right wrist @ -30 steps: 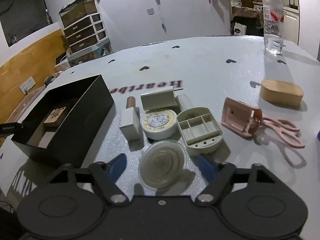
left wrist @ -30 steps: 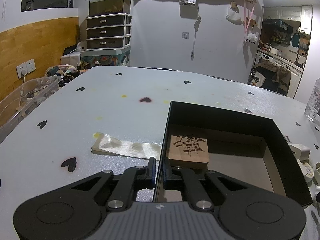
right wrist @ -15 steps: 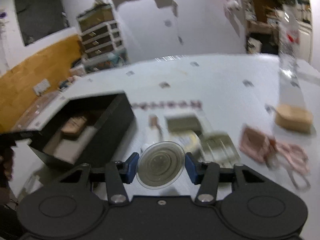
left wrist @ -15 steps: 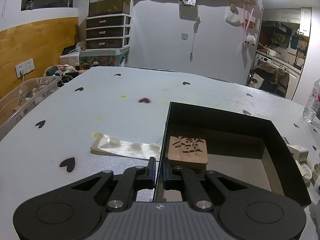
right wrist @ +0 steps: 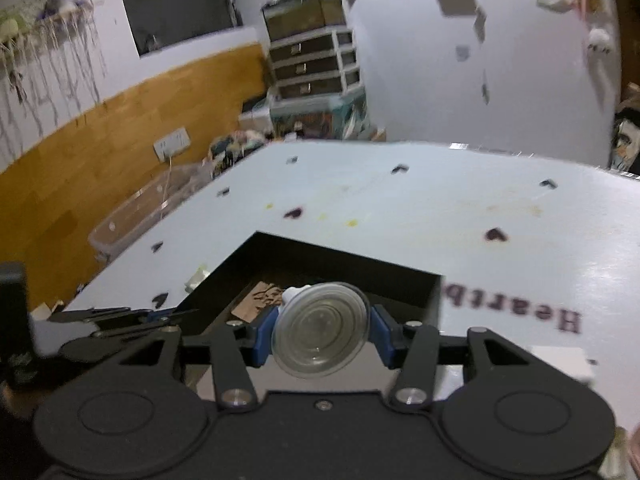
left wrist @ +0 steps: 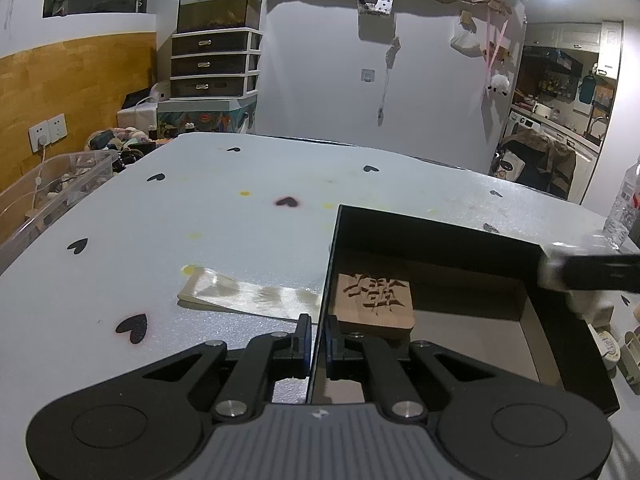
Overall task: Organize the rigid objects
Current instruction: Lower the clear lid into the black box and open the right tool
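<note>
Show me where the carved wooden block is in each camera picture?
Left wrist: the wooden block lies in the black box, near its left wall, just past the left gripper.
Right wrist: the block shows inside the box, left of the clear round lid.
Shared landmark: the black box.

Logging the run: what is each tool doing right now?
Left tool: shut on the black box wall.
Right tool: shut on the clear round lid.

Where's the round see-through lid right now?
In the right wrist view, the round clear lid sits between the right gripper's fingers, over the black box.
</note>
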A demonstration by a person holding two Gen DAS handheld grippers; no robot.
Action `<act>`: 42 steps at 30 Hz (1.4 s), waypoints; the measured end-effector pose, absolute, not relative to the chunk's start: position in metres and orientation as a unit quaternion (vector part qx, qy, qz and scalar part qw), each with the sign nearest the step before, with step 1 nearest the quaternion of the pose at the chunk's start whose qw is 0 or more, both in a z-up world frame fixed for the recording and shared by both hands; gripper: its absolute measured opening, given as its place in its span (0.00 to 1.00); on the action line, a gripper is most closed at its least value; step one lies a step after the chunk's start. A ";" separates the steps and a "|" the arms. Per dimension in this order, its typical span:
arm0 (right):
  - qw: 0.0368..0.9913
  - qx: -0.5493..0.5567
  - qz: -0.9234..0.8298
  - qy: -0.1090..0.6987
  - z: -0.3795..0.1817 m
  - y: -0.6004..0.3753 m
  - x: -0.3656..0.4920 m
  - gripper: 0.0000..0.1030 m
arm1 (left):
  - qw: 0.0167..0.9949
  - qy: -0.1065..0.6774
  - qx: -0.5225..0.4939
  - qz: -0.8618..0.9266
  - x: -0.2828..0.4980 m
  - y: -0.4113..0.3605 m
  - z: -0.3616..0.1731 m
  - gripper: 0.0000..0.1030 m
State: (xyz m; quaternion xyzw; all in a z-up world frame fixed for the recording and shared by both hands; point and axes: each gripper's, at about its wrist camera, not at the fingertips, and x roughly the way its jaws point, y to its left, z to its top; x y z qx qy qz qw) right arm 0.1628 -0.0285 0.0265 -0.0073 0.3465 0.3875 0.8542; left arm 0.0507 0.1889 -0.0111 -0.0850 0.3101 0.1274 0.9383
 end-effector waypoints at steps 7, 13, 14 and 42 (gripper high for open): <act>0.834 -0.020 0.368 0.412 0.001 0.017 0.196 0.49 | 0.940 0.309 -0.085 0.120 0.050 0.191 -0.011 0.06; 0.833 -0.003 0.335 0.441 -0.006 0.034 0.216 0.50 | 0.941 0.308 -0.085 0.114 0.049 0.191 -0.012 0.06; 0.834 -0.009 0.327 0.444 -0.007 0.037 0.217 0.50 | 0.941 0.308 -0.086 0.113 0.049 0.191 -0.012 0.06; 0.859 -0.037 0.330 0.389 0.013 0.034 0.192 0.82 | 0.940 0.309 -0.090 0.115 0.049 0.193 -0.013 0.06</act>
